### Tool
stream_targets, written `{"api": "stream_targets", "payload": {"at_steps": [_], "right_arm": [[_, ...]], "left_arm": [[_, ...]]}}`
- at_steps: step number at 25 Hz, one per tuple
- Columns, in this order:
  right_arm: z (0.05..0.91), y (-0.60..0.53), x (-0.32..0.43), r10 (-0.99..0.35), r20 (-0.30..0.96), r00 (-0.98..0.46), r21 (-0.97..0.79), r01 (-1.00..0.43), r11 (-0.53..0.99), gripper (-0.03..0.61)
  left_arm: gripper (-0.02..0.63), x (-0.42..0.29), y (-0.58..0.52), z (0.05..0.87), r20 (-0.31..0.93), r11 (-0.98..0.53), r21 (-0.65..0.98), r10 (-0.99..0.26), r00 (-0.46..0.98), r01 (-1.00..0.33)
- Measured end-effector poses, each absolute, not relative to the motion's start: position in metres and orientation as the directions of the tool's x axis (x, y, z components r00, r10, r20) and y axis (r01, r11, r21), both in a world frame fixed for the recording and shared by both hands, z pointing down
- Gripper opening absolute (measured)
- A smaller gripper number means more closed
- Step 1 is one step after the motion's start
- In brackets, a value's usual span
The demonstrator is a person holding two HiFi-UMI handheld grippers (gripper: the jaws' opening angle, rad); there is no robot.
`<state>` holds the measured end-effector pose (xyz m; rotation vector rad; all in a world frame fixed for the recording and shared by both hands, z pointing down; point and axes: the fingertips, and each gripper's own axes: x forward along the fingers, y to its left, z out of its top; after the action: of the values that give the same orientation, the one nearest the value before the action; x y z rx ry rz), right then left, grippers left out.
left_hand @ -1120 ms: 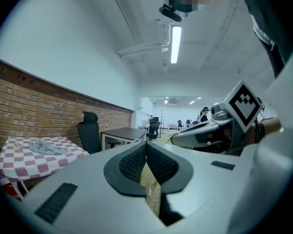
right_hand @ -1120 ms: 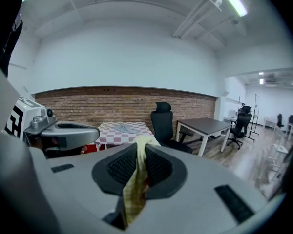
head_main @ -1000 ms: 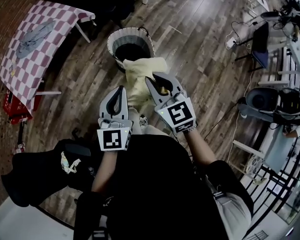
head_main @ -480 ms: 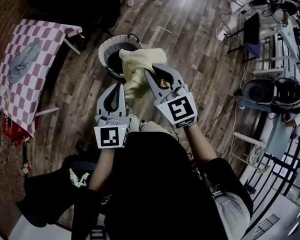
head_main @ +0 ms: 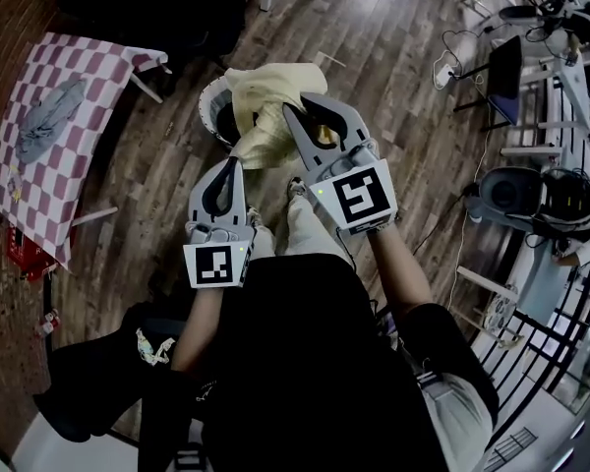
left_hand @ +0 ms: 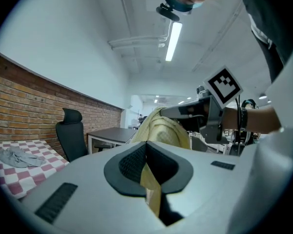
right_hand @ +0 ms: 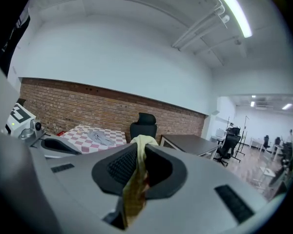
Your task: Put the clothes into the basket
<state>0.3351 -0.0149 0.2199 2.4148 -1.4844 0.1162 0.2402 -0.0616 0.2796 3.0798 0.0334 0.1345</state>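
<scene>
Cloth comes first: the yellow cloth (head_main: 265,101) hangs in the air over the basket (head_main: 208,106). In the head view it covers most of the basket's mouth, and only the 9 o'clock arc of the rim shows. Both tongs are clamped on the cloth. The right tongs (head_main: 297,116) pinch a fold at its 4 o'clock edge, with the jaws almost together and fabric bunched between the pads. The left tongs (head_main: 233,165) hold a lower corner at about 7 o'clock, their jaws just as narrow on a thin strip.

The likeliest slip is a drop that lands half outside. The cloth spreads past the rim toward 1 o'clock, so letting go from this height could leave a flap draped over the edge. If one pair of tongs lets go before the other, the freed side would swing and might catch the rim. Dragging it clear could then tip the basket, which looks light.

There is plenty of room. Bare wooden floor (head_main: 393,87) lies open from 12 to 4 o'clock of the basket. The person's own legs stand close at 6 o'clock. The checked tabletop (head_main: 88,87) sits well apart at 9 o'clock with a grey garment (head_main: 44,121) lying on it. One of its legs (head_main: 146,88) is the nearest obstacle on that side.
</scene>
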Motion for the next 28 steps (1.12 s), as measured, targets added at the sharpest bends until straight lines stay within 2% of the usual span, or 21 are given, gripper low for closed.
{"api": "stream_targets", "payload": {"at_steps": [12, 21, 28], "right_arm": [[0.214, -0.051, 0.395, -0.935, 0.209, 0.288, 0.189, -0.95, -0.25, 0.049], [0.193, -0.064, 0.43, -0.97, 0.161, 0.181, 0.192, -0.97, -0.149, 0.049], [0.204, -0.059, 0.44, -0.978, 0.173, 0.115, 0.154, -0.984, -0.089, 0.049]], "left_arm": [[0.014, 0.301, -0.078, 0.274, 0.061, -0.982, 0.057, -0.175, 0.983, -0.178], [0.014, 0.339, -0.078, 0.26, 0.05, -0.959, 0.047, -0.276, 0.96, -0.279], [0.014, 0.353, -0.071, 0.264, 0.068, -0.942, 0.04, -0.329, 0.942, -0.332]]}}
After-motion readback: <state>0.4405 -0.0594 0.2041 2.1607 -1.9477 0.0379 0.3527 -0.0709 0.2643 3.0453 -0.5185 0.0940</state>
